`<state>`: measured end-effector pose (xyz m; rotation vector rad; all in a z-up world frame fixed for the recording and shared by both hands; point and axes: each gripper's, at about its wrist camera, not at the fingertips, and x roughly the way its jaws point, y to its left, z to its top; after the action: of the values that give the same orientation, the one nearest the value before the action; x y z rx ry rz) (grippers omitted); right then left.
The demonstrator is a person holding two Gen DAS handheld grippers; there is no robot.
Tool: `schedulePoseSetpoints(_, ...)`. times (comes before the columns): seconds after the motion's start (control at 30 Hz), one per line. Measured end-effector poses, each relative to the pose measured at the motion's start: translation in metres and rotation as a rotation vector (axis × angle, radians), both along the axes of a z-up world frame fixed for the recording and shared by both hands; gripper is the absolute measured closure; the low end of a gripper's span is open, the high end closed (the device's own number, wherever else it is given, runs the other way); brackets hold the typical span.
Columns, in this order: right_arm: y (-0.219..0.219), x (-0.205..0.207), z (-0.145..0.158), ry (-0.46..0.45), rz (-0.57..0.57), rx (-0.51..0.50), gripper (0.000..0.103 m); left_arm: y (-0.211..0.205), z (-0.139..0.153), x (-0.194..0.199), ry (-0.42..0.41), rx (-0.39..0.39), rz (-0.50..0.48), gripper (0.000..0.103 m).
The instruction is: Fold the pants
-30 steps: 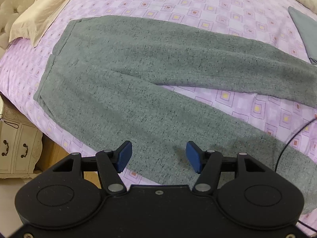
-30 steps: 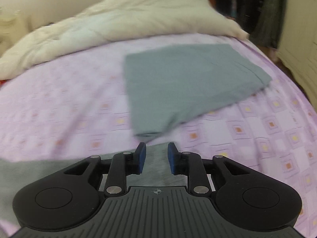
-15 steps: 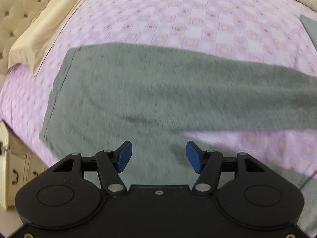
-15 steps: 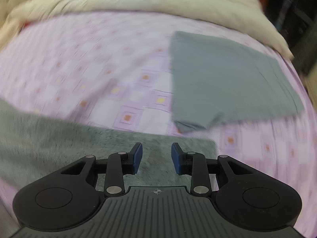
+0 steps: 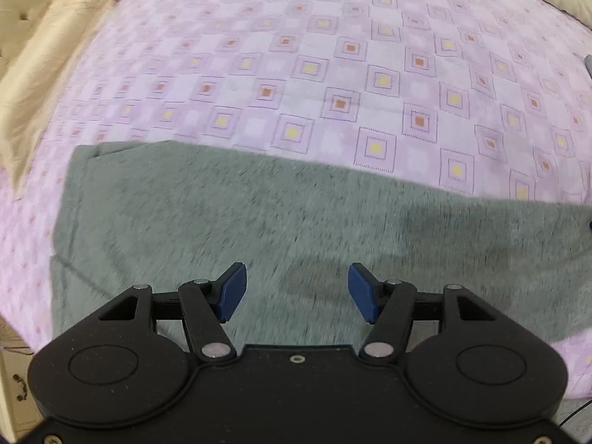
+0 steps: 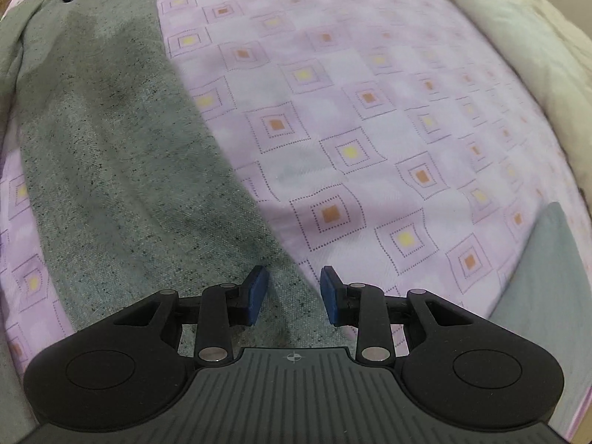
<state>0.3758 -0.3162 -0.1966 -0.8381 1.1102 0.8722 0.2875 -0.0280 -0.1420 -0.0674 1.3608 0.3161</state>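
Pants (image 5: 229,222) flat on bed (image 5: 333,74); left gripper (image 5: 294,292) and right gripper (image 6: 294,294) both agape, empty, the right's jaws just having widened; approach step, next needs far-edge pinches.

Both grippers are matte black with round side lobes, silver pivot screws and ribbed blue fingers (image 5: 232,292).

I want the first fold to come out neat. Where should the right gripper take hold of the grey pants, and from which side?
Probably at the far edge of the grey pants, where the leg meets the purple sheet. The right gripper already points down over that edge with its jaws open and nothing between them. The cloth lies flat, so come from above and pinch the edge, sheet side first.
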Motion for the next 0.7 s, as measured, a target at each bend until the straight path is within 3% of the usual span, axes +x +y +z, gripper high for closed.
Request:
schedulePoseSetpoints(0.07, 0.0, 0.004, 0.0, 0.028, -0.059, -0.01, 0.071, 0.008, -0.007, 0.011, 0.014, -0.033, 0.01, 0.039)
schedulePoseSetpoints(0.1, 0.005, 0.008, 0.002, 0.062, -0.178, -0.034, 0.071, 0.011, -0.01, 0.016, 0.022, -0.05, 0.016, 0.039)
schedulePoseSetpoints(0.13, 0.008, 0.006, 0.002, 0.062, -0.186, -0.044, 0.074, 0.015, -0.014, 0.023, 0.029, -0.07, 0.024, 0.039)
schedulePoseSetpoints(0.23, 0.014, -0.002, 0.002, 0.059, -0.135, -0.046, 0.097, 0.025, -0.021, 0.037, 0.039, -0.124, 0.05, 0.039)
schedulePoseSetpoints(0.4, 0.015, -0.048, 0.032, -0.075, -0.082, -0.013, 0.098, 0.038, -0.029, 0.059, 0.05, -0.195, 0.108, 0.039)
schedulePoseSetpoints(0.57, 0.004, -0.105, 0.063, -0.189, -0.045, 0.016, 0.098, 0.044, -0.038, 0.082, 0.064, -0.208, 0.137, 0.039)
schedulePoseSetpoints(0.7, 0.008, -0.151, 0.07, -0.207, 0.007, 0.016, 0.098, 0.043, -0.047, 0.09, 0.091, -0.22, 0.137, 0.039)
